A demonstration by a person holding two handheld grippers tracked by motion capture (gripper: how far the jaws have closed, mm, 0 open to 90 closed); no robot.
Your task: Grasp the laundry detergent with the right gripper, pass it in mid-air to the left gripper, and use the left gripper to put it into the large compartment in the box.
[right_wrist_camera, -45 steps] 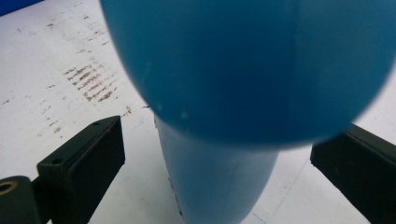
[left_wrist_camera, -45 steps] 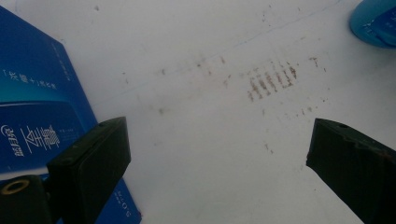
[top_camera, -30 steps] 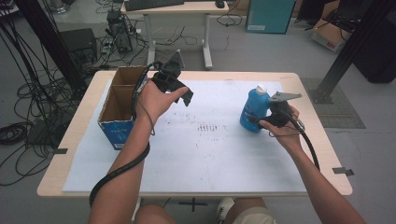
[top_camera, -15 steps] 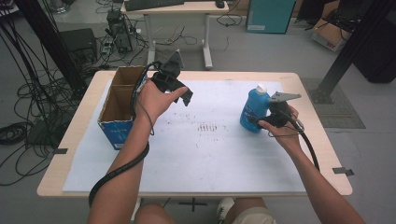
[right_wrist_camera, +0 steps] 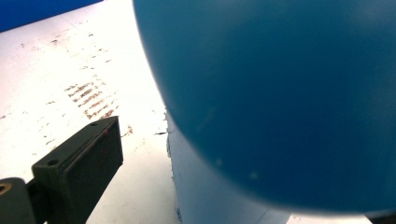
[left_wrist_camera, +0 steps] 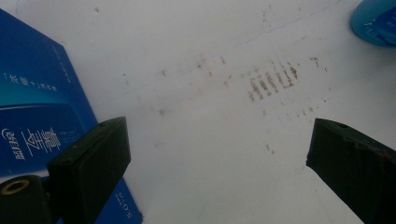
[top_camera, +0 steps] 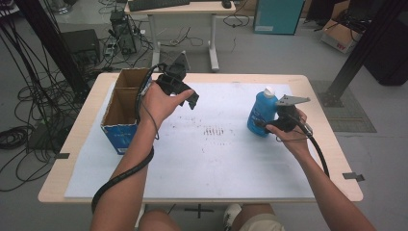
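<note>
A blue bottle [top_camera: 261, 113] with a white cap stands upright on the white sheet at the table's right. My right gripper [top_camera: 267, 126] is low beside it, on its near right. In the right gripper view the bottle [right_wrist_camera: 280, 93] looms very close. One black finger [right_wrist_camera: 79, 163] stands apart from it with white sheet between them; the other is hidden behind the bottle. My left gripper [top_camera: 188, 97] is held above the table next to the open cardboard box [top_camera: 120, 137]. Its jaws [left_wrist_camera: 217, 154] are wide apart over bare sheet, holding nothing.
The box's blue printed side [left_wrist_camera: 32, 107] is close on the left of the left gripper view, and the bottle's edge [left_wrist_camera: 376, 21] shows top right. Brown smudges [top_camera: 214, 131] mark the sheet's middle. A desk [top_camera: 180, 7] and cables lie beyond the table.
</note>
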